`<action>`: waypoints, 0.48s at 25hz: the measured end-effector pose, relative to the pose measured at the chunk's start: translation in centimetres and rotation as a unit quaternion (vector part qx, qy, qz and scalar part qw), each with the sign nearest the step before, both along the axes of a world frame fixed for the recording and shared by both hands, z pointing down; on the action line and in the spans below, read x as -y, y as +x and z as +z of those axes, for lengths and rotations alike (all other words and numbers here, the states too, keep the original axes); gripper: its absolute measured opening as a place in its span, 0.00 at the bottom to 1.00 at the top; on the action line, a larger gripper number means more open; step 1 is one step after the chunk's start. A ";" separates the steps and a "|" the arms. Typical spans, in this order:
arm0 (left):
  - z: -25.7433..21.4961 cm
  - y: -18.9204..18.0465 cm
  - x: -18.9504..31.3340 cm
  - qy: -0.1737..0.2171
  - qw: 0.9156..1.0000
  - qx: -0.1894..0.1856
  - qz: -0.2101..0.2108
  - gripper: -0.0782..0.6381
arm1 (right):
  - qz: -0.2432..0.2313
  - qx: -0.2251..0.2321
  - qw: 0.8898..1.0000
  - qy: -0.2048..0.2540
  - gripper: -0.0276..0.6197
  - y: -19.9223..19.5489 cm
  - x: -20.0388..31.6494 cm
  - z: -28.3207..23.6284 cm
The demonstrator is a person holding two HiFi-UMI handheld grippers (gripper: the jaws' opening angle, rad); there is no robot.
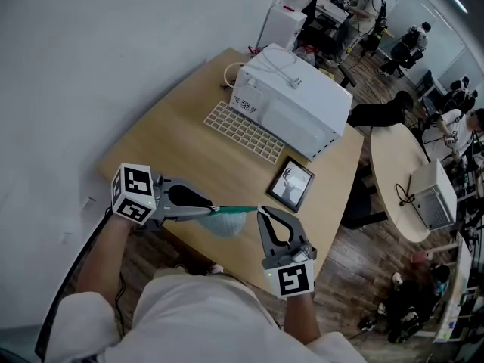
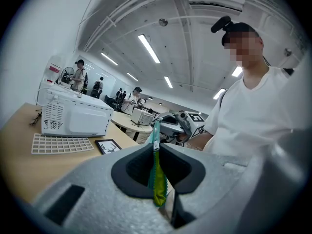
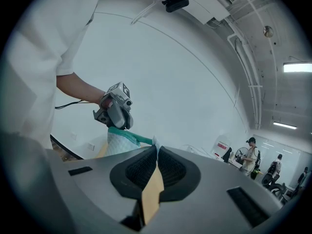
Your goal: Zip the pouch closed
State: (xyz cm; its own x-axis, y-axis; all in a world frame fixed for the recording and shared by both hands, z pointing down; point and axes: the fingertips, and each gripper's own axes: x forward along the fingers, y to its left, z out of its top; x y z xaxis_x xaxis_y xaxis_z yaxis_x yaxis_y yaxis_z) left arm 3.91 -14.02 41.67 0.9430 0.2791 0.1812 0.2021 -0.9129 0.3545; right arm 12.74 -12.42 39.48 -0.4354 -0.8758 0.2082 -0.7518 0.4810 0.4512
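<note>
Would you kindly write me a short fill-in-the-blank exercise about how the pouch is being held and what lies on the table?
1. The left gripper is ____ on one end of the pouch.
2. The right gripper pinches the other end of the pouch's teal ____.
3. The picture frame lies flat on the wooden ____.
Missing words: shut; zipper; table.
</note>
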 end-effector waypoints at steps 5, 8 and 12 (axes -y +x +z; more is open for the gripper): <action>0.2 0.0 0.0 -0.001 1.000 0.000 0.000 0.17 | 0.002 0.006 1.000 0.000 0.07 0.1 0.0 0.1; 0.2 -0.1 0.2 0.001 1.000 0.002 -0.002 0.17 | 0.012 0.024 1.000 0.003 0.07 0.6 0.2 -0.3; 0.0 -0.5 0.3 0.002 1.000 0.002 -0.003 0.17 | 0.014 0.024 1.000 -0.002 0.06 1.3 0.3 -0.5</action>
State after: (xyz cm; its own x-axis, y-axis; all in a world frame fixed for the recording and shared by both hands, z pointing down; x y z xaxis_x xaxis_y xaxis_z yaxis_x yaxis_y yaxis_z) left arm 3.44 -14.36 41.64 0.9439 0.2731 0.1858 0.1955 -0.9153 0.3521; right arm 14.08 -12.68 38.95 -0.4209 -0.8867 0.1916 -0.7858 0.4619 0.4114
